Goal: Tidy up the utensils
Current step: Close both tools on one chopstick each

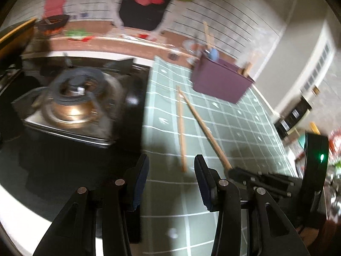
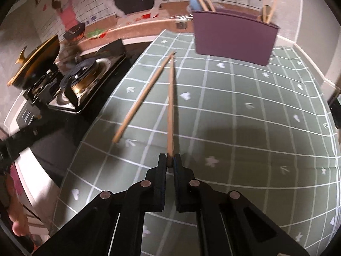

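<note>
1. Between the closed pads of the right gripper (image 2: pixel 170 160) sits one chopstick (image 2: pixel 170 111), pointing straight ahead.
2. Left of it, a second chopstick (image 2: pixel 145 97) lies on the green mat (image 2: pixel 245 111).
3. Ahead stands the purple holder (image 2: pixel 233 38).
4. Spread wide, the left gripper (image 1: pixel 171 166) holds nothing.

Left wrist cam sits behind its own fingers (image 1: pixel 147 170), low over the green mat's (image 1: pixel 230 115) near edge, facing the tiled back wall, with the stove (image 1: pixel 70 104) close on its left and the purple box (image 1: pixel 221 83) further back right. It's pretty blurry. Right wrist cam looks along its fingers (image 2: pixel 163 170) from higher over the mat (image 2: pixel 245 115), facing the same wall, box (image 2: pixel 234 36) almost dead ahead. Both views share the mat, both chopsticks, box and stove (image 2: pixel 78 85); the right gripper (image 1: pixel 232 171) shows in the left view.
</note>
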The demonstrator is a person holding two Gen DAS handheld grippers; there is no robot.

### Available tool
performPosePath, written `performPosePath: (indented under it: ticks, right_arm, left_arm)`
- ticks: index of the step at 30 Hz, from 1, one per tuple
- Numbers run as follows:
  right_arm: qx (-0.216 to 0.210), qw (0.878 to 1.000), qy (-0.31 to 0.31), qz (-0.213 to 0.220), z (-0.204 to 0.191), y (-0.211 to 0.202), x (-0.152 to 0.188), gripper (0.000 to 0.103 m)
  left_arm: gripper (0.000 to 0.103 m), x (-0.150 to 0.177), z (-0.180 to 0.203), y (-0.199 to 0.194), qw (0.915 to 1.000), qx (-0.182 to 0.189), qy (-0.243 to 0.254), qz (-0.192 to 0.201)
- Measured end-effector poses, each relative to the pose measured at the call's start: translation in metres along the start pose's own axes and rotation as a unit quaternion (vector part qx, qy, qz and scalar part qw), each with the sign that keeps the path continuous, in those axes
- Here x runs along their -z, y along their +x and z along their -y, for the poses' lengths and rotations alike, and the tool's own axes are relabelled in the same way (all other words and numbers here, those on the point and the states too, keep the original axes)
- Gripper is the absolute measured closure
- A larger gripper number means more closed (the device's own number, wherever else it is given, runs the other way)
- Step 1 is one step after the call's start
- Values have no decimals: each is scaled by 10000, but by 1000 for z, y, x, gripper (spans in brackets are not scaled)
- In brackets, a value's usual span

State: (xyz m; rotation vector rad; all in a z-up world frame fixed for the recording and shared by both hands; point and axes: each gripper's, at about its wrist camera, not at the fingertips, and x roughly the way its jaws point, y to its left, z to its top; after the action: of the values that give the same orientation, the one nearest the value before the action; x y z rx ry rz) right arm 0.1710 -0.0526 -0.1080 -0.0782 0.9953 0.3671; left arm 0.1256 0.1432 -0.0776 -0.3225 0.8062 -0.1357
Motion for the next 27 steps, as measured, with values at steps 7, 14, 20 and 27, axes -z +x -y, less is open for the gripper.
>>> performPosePath:
  ticks: [7, 14, 20, 27]
  right_arm:
    - [-70, 9995, 203, 228, 27, -13, 2, 97]
    - [-103, 9985, 324, 422, 46, -24, 2, 97]
    - [-101, 9981, 305, 520, 52, -30, 1, 97]
    - [-128, 9982, 223, 537, 54, -32, 4, 97]
  left_arm:
    - [75, 12, 31, 43, 9982, -71, 377, -459]
    - [80, 15, 39, 69, 9956, -697, 348, -518]
    - [80, 14, 33, 73, 9955, -795, 94, -500]
    - [94, 13, 36, 76, 9936, -1030, 85, -465]
